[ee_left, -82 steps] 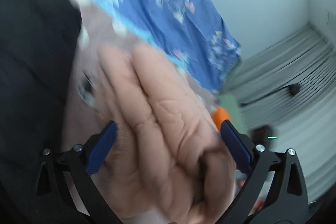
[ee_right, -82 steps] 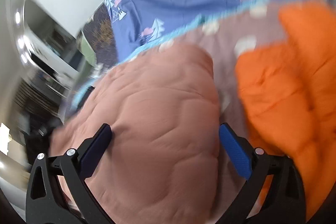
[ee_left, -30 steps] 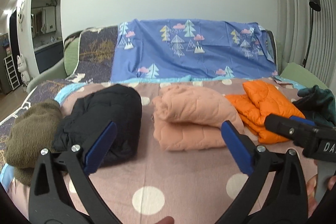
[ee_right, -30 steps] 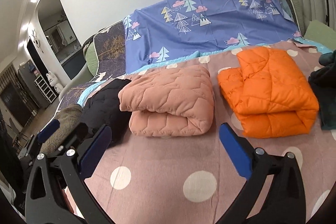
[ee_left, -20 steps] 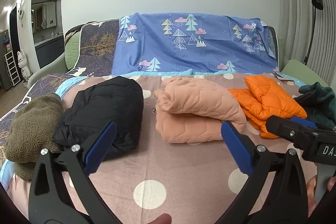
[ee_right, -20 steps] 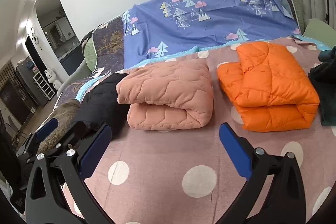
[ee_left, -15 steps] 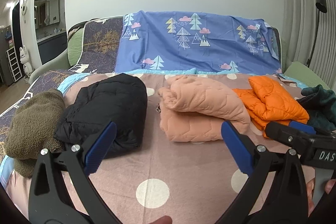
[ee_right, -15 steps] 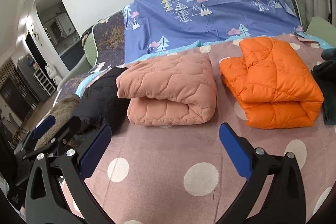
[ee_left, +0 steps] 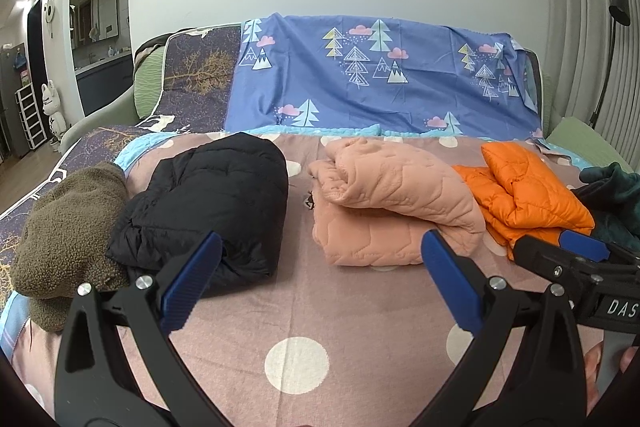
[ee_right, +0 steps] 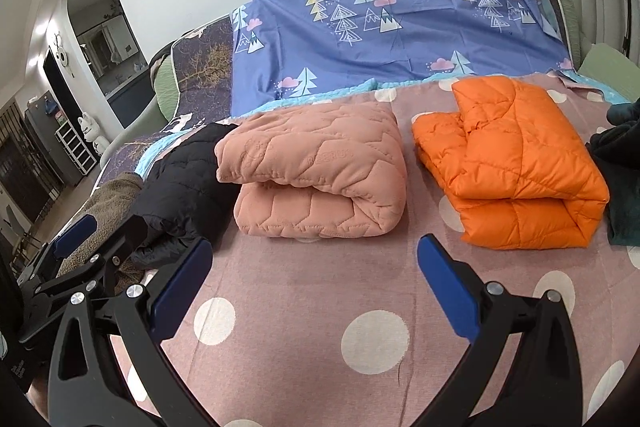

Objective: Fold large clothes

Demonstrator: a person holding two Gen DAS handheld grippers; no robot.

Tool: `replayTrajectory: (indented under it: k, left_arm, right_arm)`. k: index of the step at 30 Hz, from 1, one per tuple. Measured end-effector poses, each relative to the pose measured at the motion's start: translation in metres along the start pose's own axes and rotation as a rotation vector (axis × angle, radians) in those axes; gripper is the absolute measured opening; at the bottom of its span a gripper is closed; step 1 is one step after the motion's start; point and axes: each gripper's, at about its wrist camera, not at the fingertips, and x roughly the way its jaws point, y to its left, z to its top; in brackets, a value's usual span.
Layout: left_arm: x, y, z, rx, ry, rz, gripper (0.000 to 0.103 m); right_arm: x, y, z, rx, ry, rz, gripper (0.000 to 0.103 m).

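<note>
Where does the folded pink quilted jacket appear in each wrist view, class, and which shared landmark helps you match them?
Left wrist: pink quilted jacket right of centre.
Right wrist: pink quilted jacket centre-left.
Shared landmark: orange puffer jacket just right of it.

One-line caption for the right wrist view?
Open right gripper faces folded pink jacket and orange jacket on a dotted bedspread.

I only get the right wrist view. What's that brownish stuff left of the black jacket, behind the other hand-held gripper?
Observer: A brown fleece garment, bundled up, its right side touching the black jacket.
Operator: Does the black one touch the pink one?
Observer: No. The pink jacket lies apart, and bare bedspread shows between them.
Operator: Anything at the far right?
Observer: A black floor lamp, its head up against the pleated curtain.
</note>
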Motion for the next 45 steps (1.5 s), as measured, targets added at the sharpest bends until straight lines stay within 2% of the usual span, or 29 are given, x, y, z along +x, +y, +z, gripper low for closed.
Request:
replayTrajectory:
  k: [45]
  left_arm:
    - [0.018,0.003,0.002,0.024,0.043,-0.007,0.101]
  right_arm:
    - [0.005,0.002,-0.004,-0.006,0.025,-0.006,0.102]
